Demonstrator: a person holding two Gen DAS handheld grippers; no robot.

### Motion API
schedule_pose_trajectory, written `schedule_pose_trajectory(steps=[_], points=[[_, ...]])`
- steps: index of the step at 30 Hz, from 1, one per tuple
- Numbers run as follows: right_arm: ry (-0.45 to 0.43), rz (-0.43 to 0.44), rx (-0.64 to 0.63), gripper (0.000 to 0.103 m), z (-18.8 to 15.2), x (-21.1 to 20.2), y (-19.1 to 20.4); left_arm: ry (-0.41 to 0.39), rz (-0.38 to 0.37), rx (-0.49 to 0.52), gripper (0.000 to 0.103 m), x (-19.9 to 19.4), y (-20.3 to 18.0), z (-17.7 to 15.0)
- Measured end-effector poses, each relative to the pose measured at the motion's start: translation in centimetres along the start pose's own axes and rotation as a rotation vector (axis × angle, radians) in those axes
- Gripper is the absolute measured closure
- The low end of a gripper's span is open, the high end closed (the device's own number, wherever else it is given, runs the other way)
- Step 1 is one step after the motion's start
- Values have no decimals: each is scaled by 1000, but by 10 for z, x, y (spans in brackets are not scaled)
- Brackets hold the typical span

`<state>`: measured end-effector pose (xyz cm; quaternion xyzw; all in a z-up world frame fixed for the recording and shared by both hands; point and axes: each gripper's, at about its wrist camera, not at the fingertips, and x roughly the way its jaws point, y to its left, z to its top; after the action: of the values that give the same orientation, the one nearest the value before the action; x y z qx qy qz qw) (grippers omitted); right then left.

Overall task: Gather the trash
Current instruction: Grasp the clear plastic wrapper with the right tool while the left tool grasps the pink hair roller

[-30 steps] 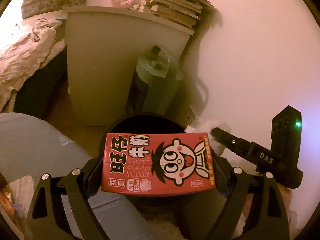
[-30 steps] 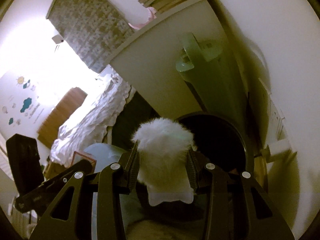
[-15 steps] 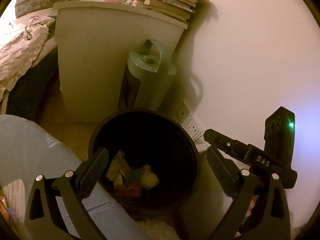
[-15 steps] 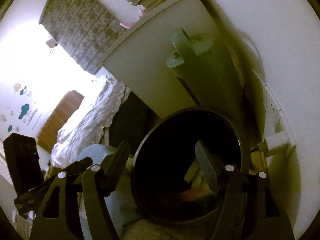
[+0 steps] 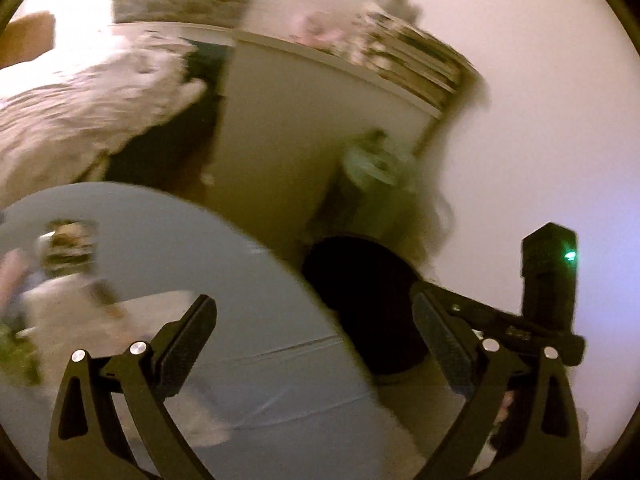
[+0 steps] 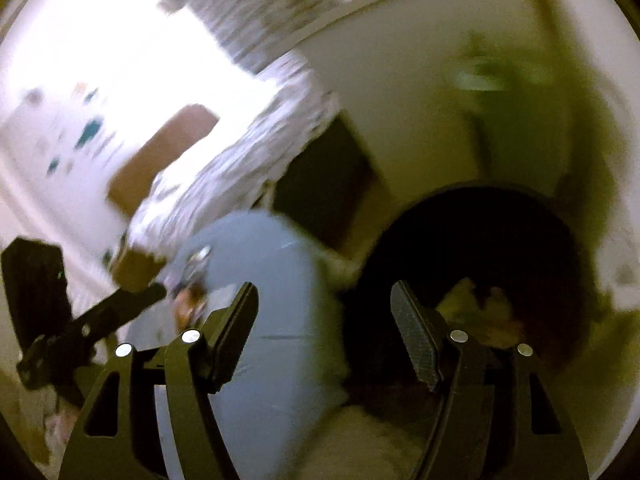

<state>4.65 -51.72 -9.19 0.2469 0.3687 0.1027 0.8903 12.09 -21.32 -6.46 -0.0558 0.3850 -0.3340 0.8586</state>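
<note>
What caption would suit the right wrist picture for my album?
Empty right claw open beside the black trash bin, scraps lying inside, with a blue-grey round table at its left.

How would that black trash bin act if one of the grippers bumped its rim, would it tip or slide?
The black trash bin looks wide and round, so it would probably slide rather than tip. Only a few scraps show inside, so it is likely light. The blur leaves its material unclear. The left gripper and right gripper are open.
</note>
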Motion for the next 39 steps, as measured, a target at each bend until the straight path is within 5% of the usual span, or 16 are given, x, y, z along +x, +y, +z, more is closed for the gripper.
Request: schedule_pose_trajectory(steps=[7, 16, 20, 24, 29, 39], points=[[180, 219, -220, 34, 12, 55, 103, -61, 248, -129, 6, -59, 122, -9], [332, 270, -395, 34, 17, 138, 194, 13, 346, -205, 7, -52, 239, 13], [399, 268, -419, 44, 8, 173, 209, 74, 336, -171, 27, -32, 250, 16], [443, 261, -466, 68, -3, 187, 218, 153, 355, -153, 53, -8, 254, 15], [398, 258, -494, 75, -8, 168, 223, 151, 371, -116, 73, -2, 244, 11], [133, 222, -363, 76, 14, 75, 189, -77, 311, -189, 73, -77, 194, 20]])
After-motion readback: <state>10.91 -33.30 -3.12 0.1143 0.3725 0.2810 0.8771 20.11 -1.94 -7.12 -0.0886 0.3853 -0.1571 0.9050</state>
